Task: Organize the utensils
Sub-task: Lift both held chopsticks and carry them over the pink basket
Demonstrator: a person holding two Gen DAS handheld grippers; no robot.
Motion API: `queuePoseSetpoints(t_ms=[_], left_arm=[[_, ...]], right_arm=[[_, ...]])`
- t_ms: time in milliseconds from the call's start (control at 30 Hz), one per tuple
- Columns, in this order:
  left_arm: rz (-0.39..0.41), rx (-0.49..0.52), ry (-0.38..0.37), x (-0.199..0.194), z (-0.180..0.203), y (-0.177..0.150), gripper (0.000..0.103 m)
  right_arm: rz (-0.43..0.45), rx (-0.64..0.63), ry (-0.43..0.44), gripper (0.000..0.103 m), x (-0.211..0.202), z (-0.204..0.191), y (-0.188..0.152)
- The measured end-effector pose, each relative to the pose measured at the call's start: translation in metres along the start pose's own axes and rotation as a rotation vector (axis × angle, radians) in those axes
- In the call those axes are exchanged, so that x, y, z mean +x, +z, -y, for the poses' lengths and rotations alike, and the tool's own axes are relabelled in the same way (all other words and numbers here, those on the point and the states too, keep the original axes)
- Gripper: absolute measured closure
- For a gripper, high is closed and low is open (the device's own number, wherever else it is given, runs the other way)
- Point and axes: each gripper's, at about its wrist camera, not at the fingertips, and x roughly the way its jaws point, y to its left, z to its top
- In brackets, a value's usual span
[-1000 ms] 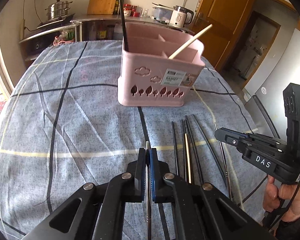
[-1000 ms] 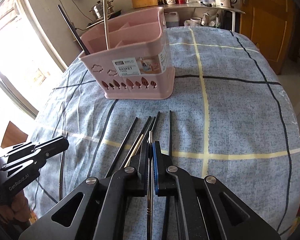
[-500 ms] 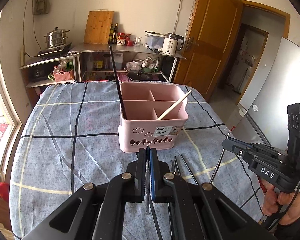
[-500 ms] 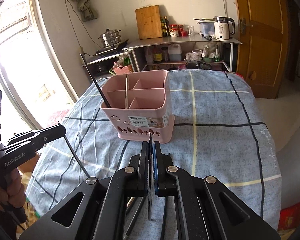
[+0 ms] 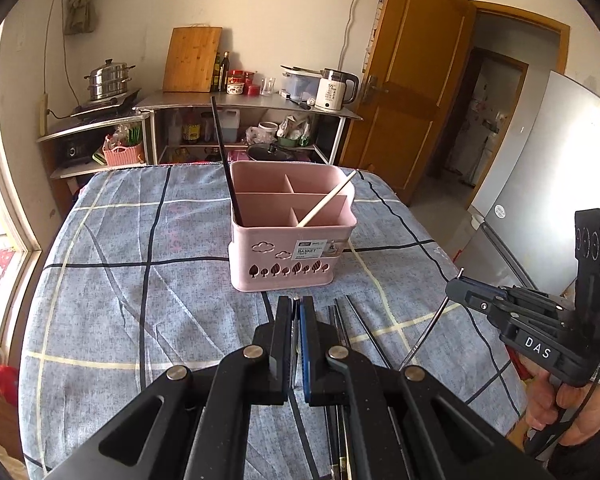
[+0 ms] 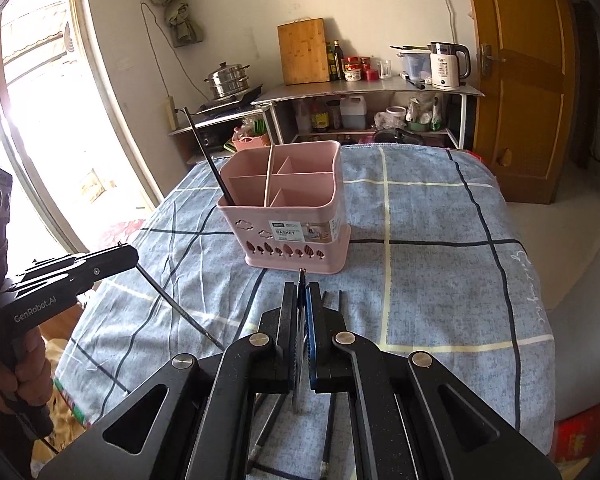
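The pink basket stands on the checked cloth, and everything else sits relative to it. A black chopstick leans out of its near-left compartment, and a pale chopstick leans across its right side (in the right wrist view that one shows only as a thin upright line). Loose chopsticks lie on the cloth just in front of the basket.

The left gripper is clamped on a thin metal chopstick. Its own camera sees almost nothing between the closed jaws; only the right wrist view shows the rod slanting down from them, left of the basket.

The right gripper likewise pinches a metal stick, whose tip pokes above the jaws before the basket. The left wrist view shows its length hanging below the gripper, to the basket's right.
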Motion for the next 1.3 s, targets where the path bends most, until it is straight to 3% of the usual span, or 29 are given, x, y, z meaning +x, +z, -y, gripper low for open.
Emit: queuePoseSetpoints(t_ms=[633,1033,1300], left_arm=[[-0.038,0.037,0.001,-0.024,0.013,-0.029,0.1],[-0.023,0.016,0.001,-0.024,-0.002,0.002,0.1],[0.04,0.006,0.002,-0.03,-0.007,0.046,0.1]], right_arm=[[-0.021,-0.072,0.003,0.099,-0.038,-0.009,-0.03],[0.049,-0.067,0.023,0.1,-0.034,-0.013,0.0],[0.114,-0.052,0.049,0.1,-0.024,-0.018,0.034]])
